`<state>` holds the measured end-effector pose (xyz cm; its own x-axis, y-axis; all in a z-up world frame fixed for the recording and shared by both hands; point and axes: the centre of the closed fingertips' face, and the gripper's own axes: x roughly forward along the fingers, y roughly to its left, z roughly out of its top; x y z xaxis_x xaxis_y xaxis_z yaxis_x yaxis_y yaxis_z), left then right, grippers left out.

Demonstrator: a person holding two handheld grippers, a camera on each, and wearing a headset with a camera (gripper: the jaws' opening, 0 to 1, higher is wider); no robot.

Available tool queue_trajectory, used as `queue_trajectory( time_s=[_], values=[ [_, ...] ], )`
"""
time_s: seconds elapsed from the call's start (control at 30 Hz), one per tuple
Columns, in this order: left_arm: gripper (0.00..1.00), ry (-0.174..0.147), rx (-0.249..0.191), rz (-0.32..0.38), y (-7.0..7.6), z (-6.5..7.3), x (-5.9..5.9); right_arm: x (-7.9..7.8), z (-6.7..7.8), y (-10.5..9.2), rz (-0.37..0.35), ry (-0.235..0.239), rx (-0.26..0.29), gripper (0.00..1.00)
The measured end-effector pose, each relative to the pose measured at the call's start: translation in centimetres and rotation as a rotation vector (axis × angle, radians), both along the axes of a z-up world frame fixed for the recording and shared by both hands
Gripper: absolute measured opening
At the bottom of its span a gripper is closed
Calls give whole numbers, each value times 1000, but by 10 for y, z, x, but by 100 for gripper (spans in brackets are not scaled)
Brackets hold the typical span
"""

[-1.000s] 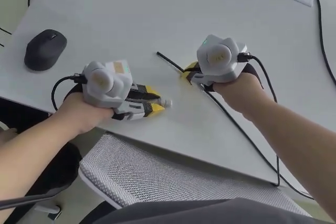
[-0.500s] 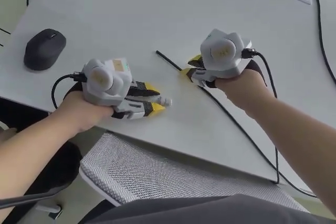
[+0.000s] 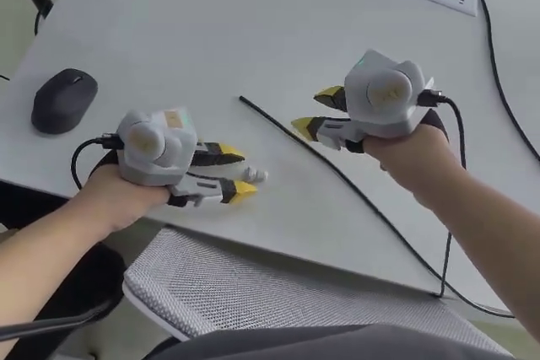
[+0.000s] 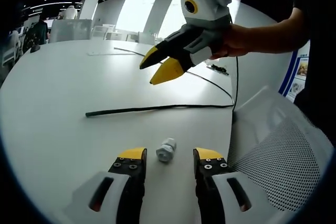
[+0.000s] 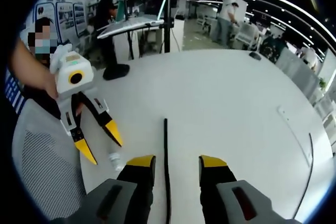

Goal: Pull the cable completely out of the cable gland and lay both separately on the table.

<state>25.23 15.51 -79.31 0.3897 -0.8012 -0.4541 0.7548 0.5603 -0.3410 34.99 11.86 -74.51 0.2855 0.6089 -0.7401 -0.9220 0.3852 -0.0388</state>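
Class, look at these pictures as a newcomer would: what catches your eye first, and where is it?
Two yellow-tipped grippers are held open over a white table. The left gripper straddles a small white cable gland lying free between its jaws, while the right gripper hovers above a black cable stretched across the table. Cable and gland lie apart.
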Motion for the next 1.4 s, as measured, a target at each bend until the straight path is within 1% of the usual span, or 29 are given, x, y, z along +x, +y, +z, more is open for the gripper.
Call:
queue_trajectory(
  time_s=[0.1,0.23,0.3,0.4,0.5,0.67,0.77,0.83,0.9,0.93,0.97,1.0,1.07,1.1,1.13,1.17,1.2,1.27,1.33,1.4],
  values=[
    [40,4,-6,-5,-1,6,-5,-2,12,-5,-12,-6,23,34],
    [44,1,-19,-8,-1,15,-11,-3,23,-14,-39,0,53,38],
    [46,3,-33,-8,-2,19,-13,-6,28,-20,-48,10,61,39],
    [49,2,-50,-5,-2,28,-16,-12,36,-29,-55,8,70,40],
    [52,5,-77,2,-3,37,-19,-18,44,-38,-66,15,88,42],
    [53,6,-82,-1,-4,43,-24,-28,60,-61,-93,17,121,43],
    [53,8,-93,2,-6,52,-27,-35,70,-75,-112,17,143,45],
    [54,10,-113,7,-8,61,-28,-40,75,-86,-123,14,148,45],
    [54,10,-126,17,-7,69,-27,-45,77,-97,-135,8,147,46],
    [54,7,-130,21,-7,71,-26,-46,78,-99,-140,8,147,46],
    [55,-5,-136,29,-6,77,-24,-49,79,-106,-154,8,149,46],
    [56,-10,-137,32,-6,79,-23,-50,80,-110,-163,7,150,46],
    [58,-14,-145,41,-5,85,-22,-54,84,-119,-187,1,158,46],
    [59,-20,-144,40,-6,90,-23,-55,86,-123,-204,0,171,45],
    [59,-23,-141,39,-6,90,-24,-56,87,-124,-209,-1,175,46],
    [59,-30,-131,36,-5,93,-25,-59,89,-131,-224,-5,181,46],
    [60,-32,-130,37,-5,95,-25,-60,89,-133,-227,-9,184,46],
    [61,-34,-127,43,-3,99,-26,-63,91,-139,-249,-14,217,47],
    [63,-35,-125,53,-1,101,-27,-69,90,-145,-265,1,248,49],
    [64,-40,-118,65,1,103,-28,-75,88,-149,-276,5,280,53]
  ],
)
